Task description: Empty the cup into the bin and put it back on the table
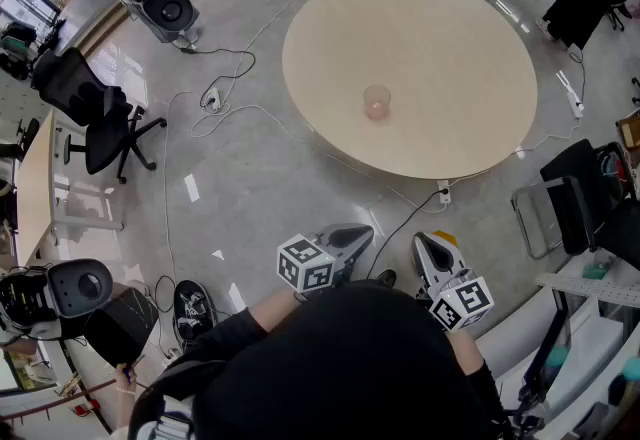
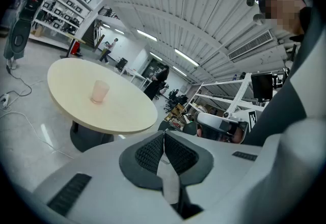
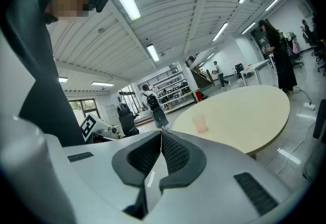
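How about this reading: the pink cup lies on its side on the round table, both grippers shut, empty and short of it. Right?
Not quite. The cup stands upright, not on its side, as the left gripper view shows. The rest holds: it is on the round table, and the left gripper and right gripper are shut, empty and short of it.

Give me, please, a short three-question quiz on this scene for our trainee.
1. Where is the cup? A on the table; B on the floor; C on a chair.
2. True or false: the cup stands upright.
3. Fill in: the left tool and the right tool are both ____.
Key: 1 A; 2 true; 3 shut.
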`<state>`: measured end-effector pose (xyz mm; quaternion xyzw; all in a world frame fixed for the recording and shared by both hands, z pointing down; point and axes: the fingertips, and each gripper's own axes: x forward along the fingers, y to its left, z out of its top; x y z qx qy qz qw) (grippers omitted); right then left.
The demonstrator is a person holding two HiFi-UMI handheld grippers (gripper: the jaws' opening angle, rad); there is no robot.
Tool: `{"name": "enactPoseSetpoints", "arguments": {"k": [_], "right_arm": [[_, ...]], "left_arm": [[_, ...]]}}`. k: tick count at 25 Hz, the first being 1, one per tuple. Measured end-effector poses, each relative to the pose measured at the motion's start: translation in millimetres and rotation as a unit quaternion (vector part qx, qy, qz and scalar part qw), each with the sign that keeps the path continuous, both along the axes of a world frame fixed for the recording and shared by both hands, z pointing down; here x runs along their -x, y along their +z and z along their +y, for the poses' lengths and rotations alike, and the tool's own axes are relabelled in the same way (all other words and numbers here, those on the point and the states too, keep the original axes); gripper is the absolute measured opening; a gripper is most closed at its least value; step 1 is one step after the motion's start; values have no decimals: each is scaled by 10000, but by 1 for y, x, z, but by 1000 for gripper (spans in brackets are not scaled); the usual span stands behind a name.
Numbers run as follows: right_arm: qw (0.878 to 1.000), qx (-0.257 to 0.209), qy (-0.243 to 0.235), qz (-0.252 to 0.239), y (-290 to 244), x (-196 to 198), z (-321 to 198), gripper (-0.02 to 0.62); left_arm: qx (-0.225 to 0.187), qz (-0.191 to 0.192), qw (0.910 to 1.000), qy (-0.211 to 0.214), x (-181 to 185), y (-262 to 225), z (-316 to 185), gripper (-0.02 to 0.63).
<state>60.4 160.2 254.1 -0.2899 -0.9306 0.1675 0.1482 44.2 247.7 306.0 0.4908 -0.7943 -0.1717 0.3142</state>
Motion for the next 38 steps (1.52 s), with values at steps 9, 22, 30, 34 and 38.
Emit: {"name": "enactPoseSetpoints", "arguments": {"k": [9,22,30,34,38], "right_arm": [[9999,39,-107,33,5,-4,6,15],[9996,179,-151,152,21,-25,-15,17],[9983,336,-363,307,35,-31,-13,15],[9996,81,-128,229,29,-20,-22,15],[9993,-101,299,189,30,0,-37,15]], "left_arm": [[57,41,10000,-44,-5,3,4,23],[332,148,9987,-359,-34,16,-10,23],[445,64,9970,-628,-40,19,-4,23],[391,25,9970,-663,-27,15,-4,24],[182,-148,9984,-506,-2,10,-11,24]]}}
